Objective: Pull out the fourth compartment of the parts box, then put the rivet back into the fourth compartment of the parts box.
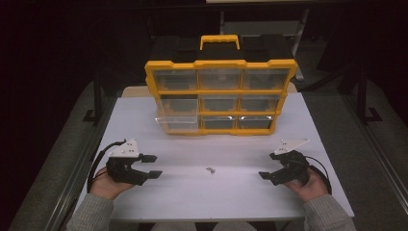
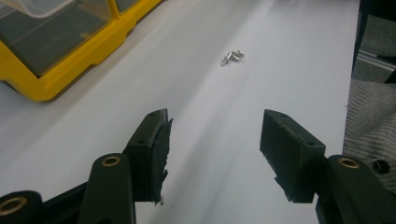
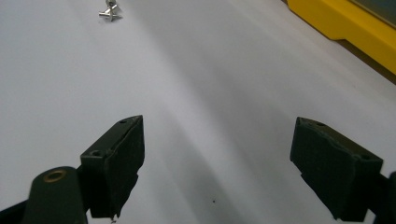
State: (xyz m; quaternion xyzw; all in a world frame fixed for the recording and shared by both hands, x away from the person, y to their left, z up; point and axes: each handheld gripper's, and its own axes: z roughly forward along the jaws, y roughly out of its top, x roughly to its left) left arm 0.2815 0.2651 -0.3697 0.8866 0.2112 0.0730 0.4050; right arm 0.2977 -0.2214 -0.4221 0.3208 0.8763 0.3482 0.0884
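A yellow and black organizer case [image 1: 220, 95] with clear drawers stands upright at the back of the white table [image 1: 211, 192]; its bottom-left drawer [image 1: 177, 123] sticks out a little. A few small metal screws [image 1: 210, 169] [image 2: 232, 57] [image 3: 109, 11] lie in the middle of the table, between both hands. My left gripper [image 1: 152, 166] [image 2: 215, 149] rests low at the front left, open, nothing between its jaws. At the front right my right gripper [image 1: 266, 175] [image 3: 217, 163] is open too, with bare table between its pads.
The case's yellow frame [image 2: 56, 70] [image 3: 345, 28] edges into both gripper views. A grey sleeve [image 2: 369, 116] shows at the right of the left gripper view. Dark floor and metal table frames surround the table.
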